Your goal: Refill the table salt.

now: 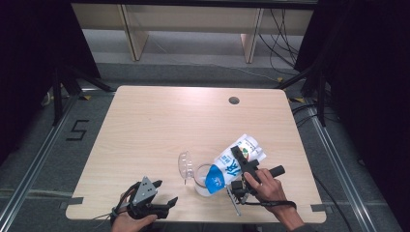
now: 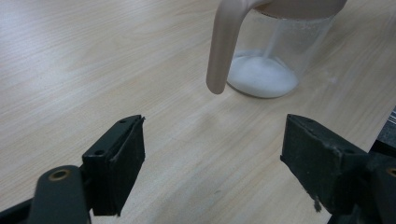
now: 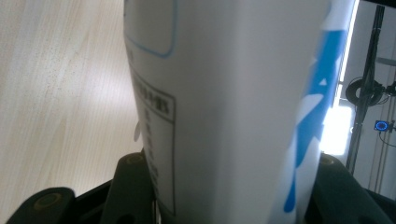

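From the high view, the right tool (image 1: 244,169) grips a blue and white bag (image 1: 231,166), tipped with its low end over a clear jug (image 1: 202,180) at about 6 o'clock on the bench (image 1: 159,125). The jug's clear lid (image 1: 185,164) hangs open toward 9 o'clock. The left tool (image 1: 162,193) rests open near 7 o'clock.

In the left gripper view, its jaws stand wide with nothing between them, and white powder (image 2: 262,77) lies in the jug.

In the right gripper view, both jaws squeeze the bag. A good pour likely needs a slow tilt, with the bag's mouth kept over the jug.
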Demonstrator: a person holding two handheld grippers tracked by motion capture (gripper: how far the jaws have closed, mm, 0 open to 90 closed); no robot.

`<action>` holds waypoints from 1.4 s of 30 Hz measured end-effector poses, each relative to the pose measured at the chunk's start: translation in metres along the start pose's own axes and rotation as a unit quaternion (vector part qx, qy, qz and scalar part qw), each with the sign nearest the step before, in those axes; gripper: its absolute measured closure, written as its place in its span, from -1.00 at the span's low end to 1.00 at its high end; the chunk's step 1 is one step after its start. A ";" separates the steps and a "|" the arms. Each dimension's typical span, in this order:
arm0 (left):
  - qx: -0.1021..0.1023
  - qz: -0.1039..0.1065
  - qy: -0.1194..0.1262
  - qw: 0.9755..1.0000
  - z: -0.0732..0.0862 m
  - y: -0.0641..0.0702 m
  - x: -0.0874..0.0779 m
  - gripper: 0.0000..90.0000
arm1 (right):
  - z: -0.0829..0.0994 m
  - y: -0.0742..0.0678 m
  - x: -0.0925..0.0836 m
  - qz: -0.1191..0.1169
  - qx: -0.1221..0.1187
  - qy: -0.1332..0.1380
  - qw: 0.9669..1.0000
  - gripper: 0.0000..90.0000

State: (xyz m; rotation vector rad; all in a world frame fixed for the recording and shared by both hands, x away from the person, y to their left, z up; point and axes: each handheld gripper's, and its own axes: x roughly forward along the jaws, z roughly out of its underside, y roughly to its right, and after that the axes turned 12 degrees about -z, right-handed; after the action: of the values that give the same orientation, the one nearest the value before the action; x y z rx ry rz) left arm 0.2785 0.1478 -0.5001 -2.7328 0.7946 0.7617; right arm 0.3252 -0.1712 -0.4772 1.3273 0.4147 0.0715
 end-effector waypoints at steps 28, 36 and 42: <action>0.000 0.001 0.002 1.000 0.000 0.000 0.000 -0.53 | -0.001 0.000 0.000 0.000 -0.007 -0.001 1.000 0.27; 0.000 0.000 0.001 1.000 0.000 0.000 0.000 -0.53 | -0.001 0.000 0.000 0.003 -0.008 0.000 1.000 0.28; -0.002 0.001 0.000 1.000 0.000 0.000 0.000 -0.53 | -0.001 0.001 0.000 0.002 -0.013 0.003 1.000 0.29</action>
State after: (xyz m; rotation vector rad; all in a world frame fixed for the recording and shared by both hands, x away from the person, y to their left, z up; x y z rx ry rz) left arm 0.2784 0.1473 -0.5003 -2.7367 0.7982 0.7637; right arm 0.3254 -0.1703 -0.4769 1.3036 0.4141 0.0837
